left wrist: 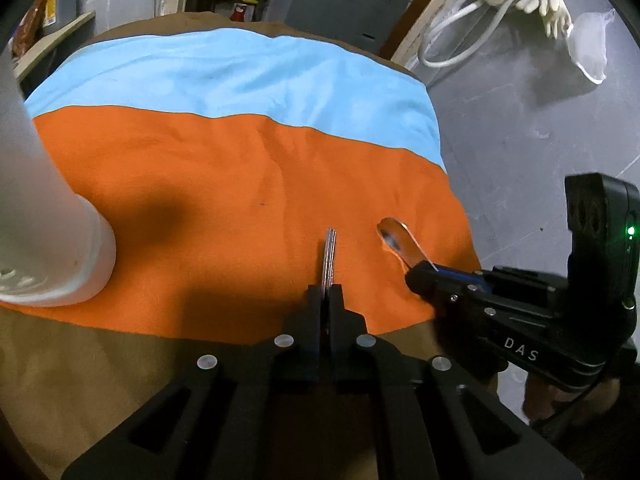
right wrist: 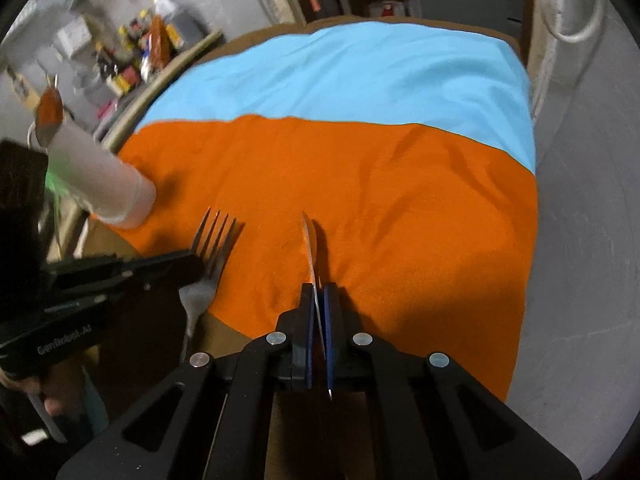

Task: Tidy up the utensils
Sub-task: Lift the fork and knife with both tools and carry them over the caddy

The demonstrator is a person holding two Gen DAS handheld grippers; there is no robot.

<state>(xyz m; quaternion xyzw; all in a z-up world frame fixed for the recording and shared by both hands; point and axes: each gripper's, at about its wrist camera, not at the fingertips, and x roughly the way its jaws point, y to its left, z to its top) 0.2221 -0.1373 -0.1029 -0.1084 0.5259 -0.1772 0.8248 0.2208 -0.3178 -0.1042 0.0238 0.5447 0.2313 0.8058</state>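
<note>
Utensils in mid-transfer, both lifted clear of the table and neither yet deposited. Left wrist view: the left gripper (left wrist: 329, 292), at lower centre of the frame, is clamped on a fork (left wrist: 329, 256), seen edge-on so that its tines project as a thin silver strip above the orange cloth (left wrist: 224, 184); at right of the frame the right gripper (left wrist: 420, 276) pinches a spoon (left wrist: 396, 242), whose bowl points toward the upper left and hangs just over the cloth's edge. A white cylindrical holder (left wrist: 48, 216) fills the left of the frame, standing on the orange cloth beside its own shadow; its mouth is out of frame, so its contents cannot be read from this view. A blue cloth (left wrist: 240, 76) covers the far half of the table. Right wrist view: the spoon (right wrist: 311, 248) appears edge-on at lower centre, gripped tight between the blue pads (right wrist: 329, 312) of the right gripper (right wrist: 319, 300); the fork (right wrist: 212, 240) shows its four tines at left of centre, held by the left gripper (right wrist: 188, 270). The holder (right wrist: 100, 184) sits at the left of the frame with one utensil (right wrist: 49, 114) already protruding from its top. Judged from these views, at least one piece is stowed, while fork and spoon remain to be carried to the holder and dropped in; no further loose utensils are visible on either cloth.
</note>
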